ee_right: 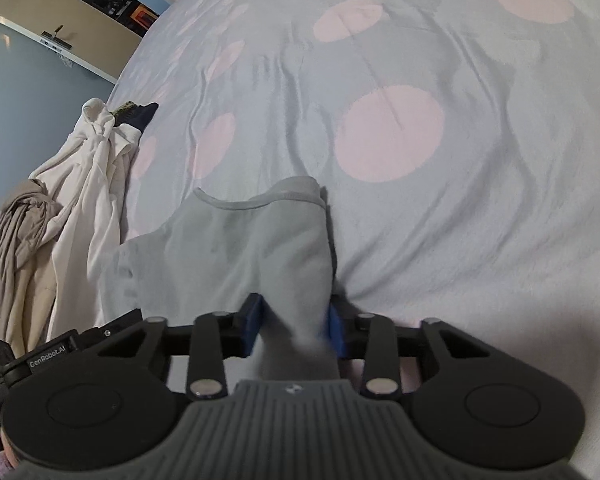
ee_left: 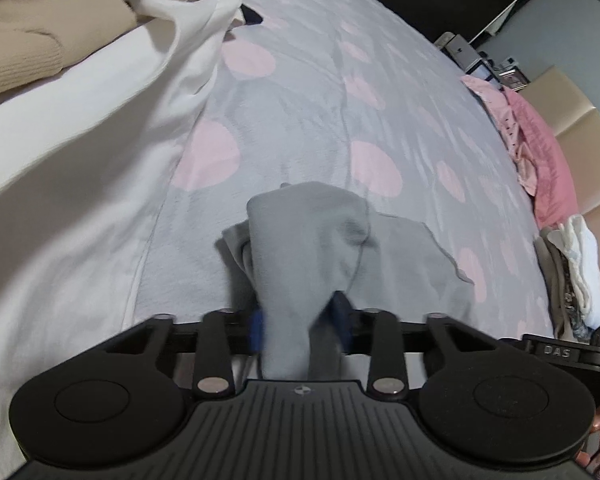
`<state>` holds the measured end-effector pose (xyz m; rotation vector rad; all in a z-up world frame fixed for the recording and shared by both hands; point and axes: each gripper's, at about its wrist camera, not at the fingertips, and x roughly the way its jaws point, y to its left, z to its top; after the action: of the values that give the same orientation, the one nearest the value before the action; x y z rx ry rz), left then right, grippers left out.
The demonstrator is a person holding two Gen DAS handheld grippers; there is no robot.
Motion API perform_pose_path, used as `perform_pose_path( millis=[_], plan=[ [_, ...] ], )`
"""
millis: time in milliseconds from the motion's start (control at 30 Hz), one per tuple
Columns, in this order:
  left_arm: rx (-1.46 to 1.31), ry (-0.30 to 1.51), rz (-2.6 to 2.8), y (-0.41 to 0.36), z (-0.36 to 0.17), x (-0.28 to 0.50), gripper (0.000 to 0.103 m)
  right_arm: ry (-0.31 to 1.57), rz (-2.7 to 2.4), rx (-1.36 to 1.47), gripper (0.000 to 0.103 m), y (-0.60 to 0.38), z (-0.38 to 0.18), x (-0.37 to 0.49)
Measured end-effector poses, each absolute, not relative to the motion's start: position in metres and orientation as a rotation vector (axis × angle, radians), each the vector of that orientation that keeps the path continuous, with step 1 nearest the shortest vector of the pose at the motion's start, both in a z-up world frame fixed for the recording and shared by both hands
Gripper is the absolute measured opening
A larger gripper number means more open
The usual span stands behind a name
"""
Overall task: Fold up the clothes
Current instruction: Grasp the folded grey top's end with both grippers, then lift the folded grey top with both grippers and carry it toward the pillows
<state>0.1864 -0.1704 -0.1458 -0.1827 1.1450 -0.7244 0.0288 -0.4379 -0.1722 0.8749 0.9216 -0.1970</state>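
both the left gripper (ee_left: pixel 300 330) and the right gripper (ee_right: pixel 294 330) pinch the grey garment (ee_left: pixel 320 240) near the bed's front edge, and an uneven pull may wrinkle the fold.

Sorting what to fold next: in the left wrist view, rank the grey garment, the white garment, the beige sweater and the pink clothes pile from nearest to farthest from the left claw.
1. Grey garment, gripped in the left claw.
2. White garment, left.
3. Pink clothes pile, right, and beige sweater, far upper left: too close to call.
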Motion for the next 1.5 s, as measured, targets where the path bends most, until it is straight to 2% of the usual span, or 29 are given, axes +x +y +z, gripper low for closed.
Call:
perform_pose_path(
  millis=[67, 167, 500, 867, 1167, 1500],
  plan=[
    [-0.161, 1.120, -0.730, -0.172, -0.141, 0.182, 0.018, 0.905, -0.176, 0.879, 0.021, -0.438, -0.170, 0.027],
    [-0.131, 1.076, -0.740, -0.173, -0.131, 0.175, 0.016, 0.877, -0.173, 0.839, 0.018, -0.433, -0.158, 0.024],
    [-0.148, 0.886, -0.812, -0.166, -0.072, 0.138, 0.015, 0.732, -0.158, 0.769, 0.016, -0.428, -0.102, -0.003],
    [-0.151, 0.721, -0.968, -0.193, -0.015, 0.072, 0.015, 0.535, -0.144, 0.691, 0.016, -0.441, -0.035, -0.093],
    [-0.134, 0.600, -1.173, -0.265, 0.035, 0.017, 0.015, 0.382, -0.218, 0.595, 0.016, -0.489, 0.032, -0.187],
    [-0.126, 0.609, -1.357, -0.385, 0.066, -0.031, 0.015, 0.324, -0.400, 0.508, 0.016, -0.561, 0.089, -0.273]
  ],
)
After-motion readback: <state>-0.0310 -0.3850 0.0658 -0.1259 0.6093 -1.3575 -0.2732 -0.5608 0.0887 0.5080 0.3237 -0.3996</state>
